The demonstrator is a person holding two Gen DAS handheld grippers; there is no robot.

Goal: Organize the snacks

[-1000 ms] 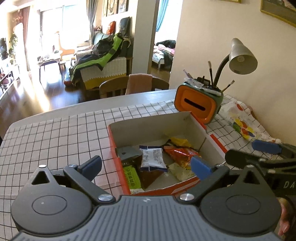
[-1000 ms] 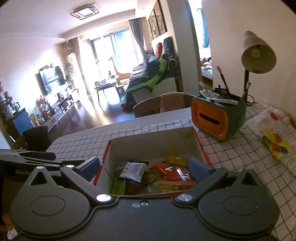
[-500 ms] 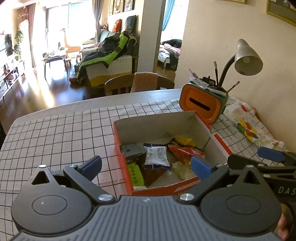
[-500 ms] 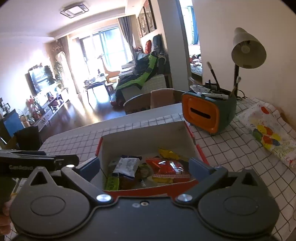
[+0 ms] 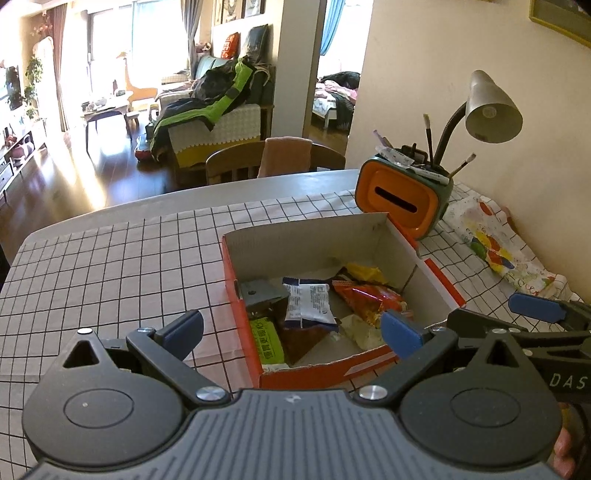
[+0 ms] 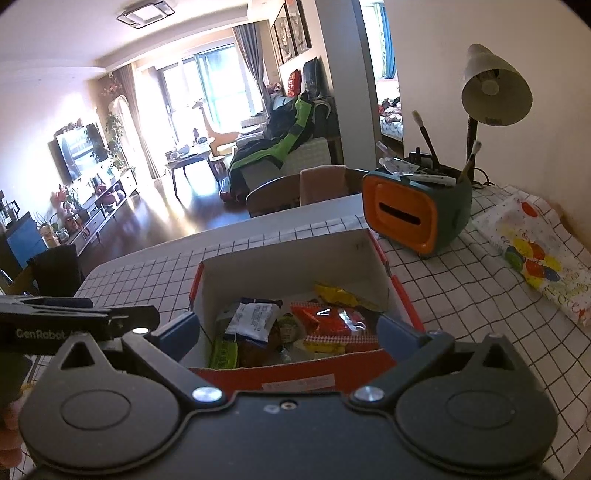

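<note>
Black hand-held gripper (image 5: 291,330), blue fingertips (image 5: 400,332), silver screws

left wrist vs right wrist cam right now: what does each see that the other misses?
Only the left wrist view shows the grey packet in the box's near-left corner in full, and the right gripper's blue pads coming in from the right.

Only the right wrist view shows the TV, the ceiling light, and the left gripper's arm at its left edge.

Both show the orange box, the white packet, the red packet, the yellow packet, the green packet, the orange holder and the lamp. Both grippers, left and right, are open and empty.
</note>
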